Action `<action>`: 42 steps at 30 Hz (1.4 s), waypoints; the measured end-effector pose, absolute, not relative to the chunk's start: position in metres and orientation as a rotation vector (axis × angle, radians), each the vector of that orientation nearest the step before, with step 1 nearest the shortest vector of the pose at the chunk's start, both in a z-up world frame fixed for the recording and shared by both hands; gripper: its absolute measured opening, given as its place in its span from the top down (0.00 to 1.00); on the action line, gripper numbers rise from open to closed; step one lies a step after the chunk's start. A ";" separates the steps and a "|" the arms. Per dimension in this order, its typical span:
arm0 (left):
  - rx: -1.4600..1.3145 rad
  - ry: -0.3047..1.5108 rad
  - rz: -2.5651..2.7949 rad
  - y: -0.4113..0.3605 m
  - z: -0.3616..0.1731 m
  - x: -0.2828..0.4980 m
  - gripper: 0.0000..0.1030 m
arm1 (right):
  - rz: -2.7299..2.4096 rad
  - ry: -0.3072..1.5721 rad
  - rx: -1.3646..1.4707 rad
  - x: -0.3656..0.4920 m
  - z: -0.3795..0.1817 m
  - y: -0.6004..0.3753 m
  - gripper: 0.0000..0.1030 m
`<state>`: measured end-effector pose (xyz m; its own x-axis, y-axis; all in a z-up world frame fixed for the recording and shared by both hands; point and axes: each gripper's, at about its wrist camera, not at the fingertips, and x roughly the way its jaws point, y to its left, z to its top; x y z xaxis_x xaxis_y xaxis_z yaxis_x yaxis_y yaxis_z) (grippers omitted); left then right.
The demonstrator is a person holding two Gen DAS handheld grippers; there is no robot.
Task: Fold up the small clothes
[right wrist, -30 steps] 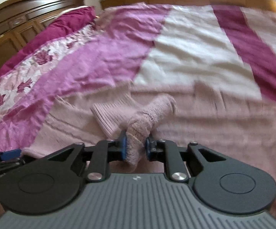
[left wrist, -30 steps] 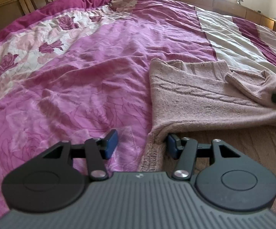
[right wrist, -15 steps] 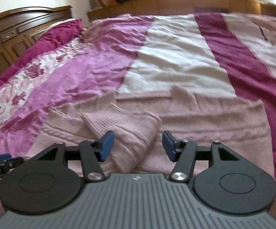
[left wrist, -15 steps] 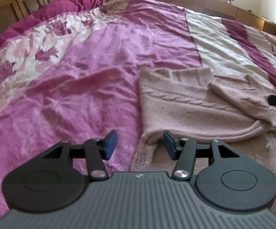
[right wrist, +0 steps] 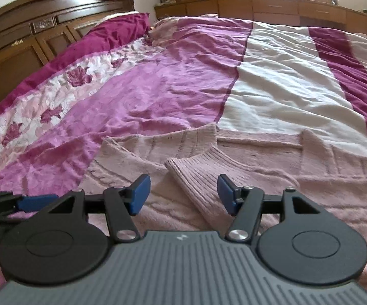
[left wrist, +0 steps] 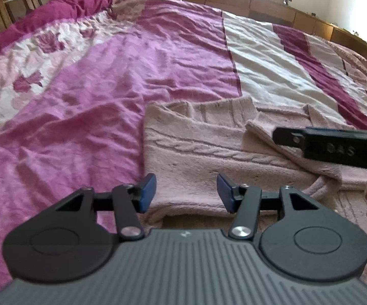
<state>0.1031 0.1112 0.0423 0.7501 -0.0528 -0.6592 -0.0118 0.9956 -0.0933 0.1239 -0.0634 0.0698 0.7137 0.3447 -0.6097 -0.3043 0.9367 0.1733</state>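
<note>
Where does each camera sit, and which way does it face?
Left wrist: on the left hand-held gripper, angled down at the pink sweater on the bedspread; the right hand-held gripper enters from the right.
Right wrist: on the right hand-held gripper, above the folded sleeve; the left one shows at left.
Shared: sweater, bedspread, headboard.

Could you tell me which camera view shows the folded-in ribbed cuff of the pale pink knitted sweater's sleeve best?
The right wrist view: the ribbed cuff lies unobstructed, centred just beyond the open right gripper. In the left wrist view, the cuff sits far right, partly hidden behind the other gripper's black finger.
</note>
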 end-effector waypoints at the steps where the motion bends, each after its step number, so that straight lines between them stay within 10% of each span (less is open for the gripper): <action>1: -0.095 0.729 -0.020 0.111 0.038 0.107 0.48 | 0.357 0.697 0.054 0.130 0.067 -0.060 0.36; 7: -0.071 0.751 -0.003 0.107 0.022 0.113 0.48 | 0.313 0.754 0.033 0.155 0.040 -0.047 0.38; 14: -0.065 0.752 0.007 0.105 0.021 0.114 0.48 | 0.252 0.711 0.107 0.156 0.042 -0.070 0.91; 42: -0.044 0.742 0.035 0.100 0.017 0.115 0.48 | -0.037 0.627 0.417 0.050 0.050 -0.261 0.91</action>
